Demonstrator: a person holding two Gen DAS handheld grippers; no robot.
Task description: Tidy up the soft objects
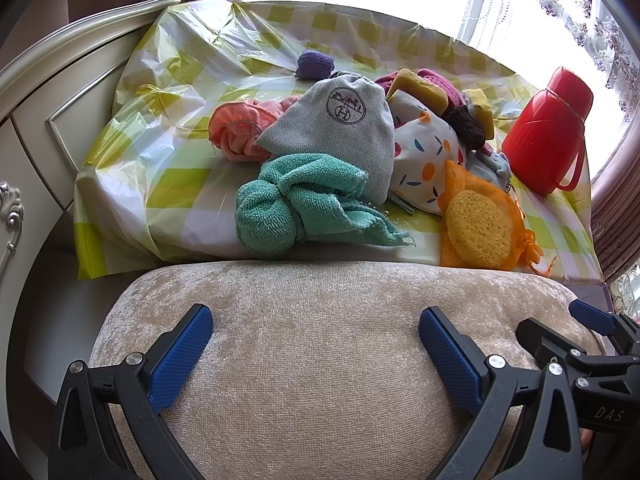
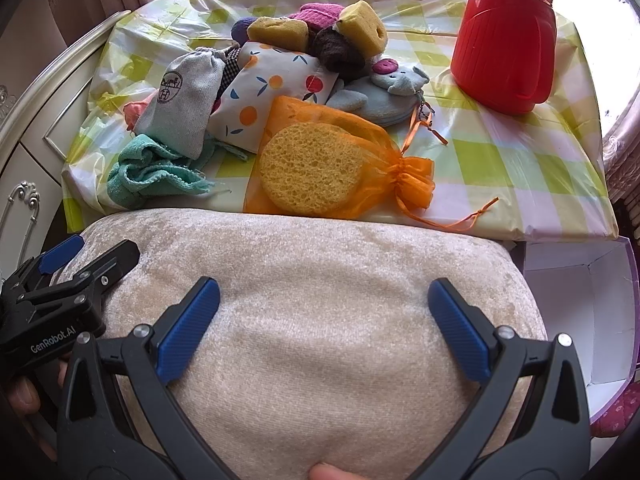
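A heap of soft things lies on the checked table cover (image 1: 168, 192): a teal towel (image 1: 296, 204), a grey drawstring pouch (image 1: 340, 136), a peach cloth (image 1: 244, 132), a fruit-print pouch (image 2: 272, 92), yellow sponges (image 2: 360, 28), an orange mesh bag with a round sponge (image 2: 316, 160) and a grey plush purse (image 2: 380, 96). My left gripper (image 1: 316, 320) is open over a beige cushion (image 1: 320, 360), short of the towel. My right gripper (image 2: 324, 292) is open over the same cushion (image 2: 320, 320), short of the mesh bag. Neither holds anything.
A red flask (image 2: 508, 40) stands at the table's far right. An open white box (image 2: 580, 300) sits low at the right, beside the cushion. A cream carved cabinet (image 1: 48, 128) borders the left. Curtains and a bright window lie behind. A person's hand (image 2: 24, 396) holds the left gripper.
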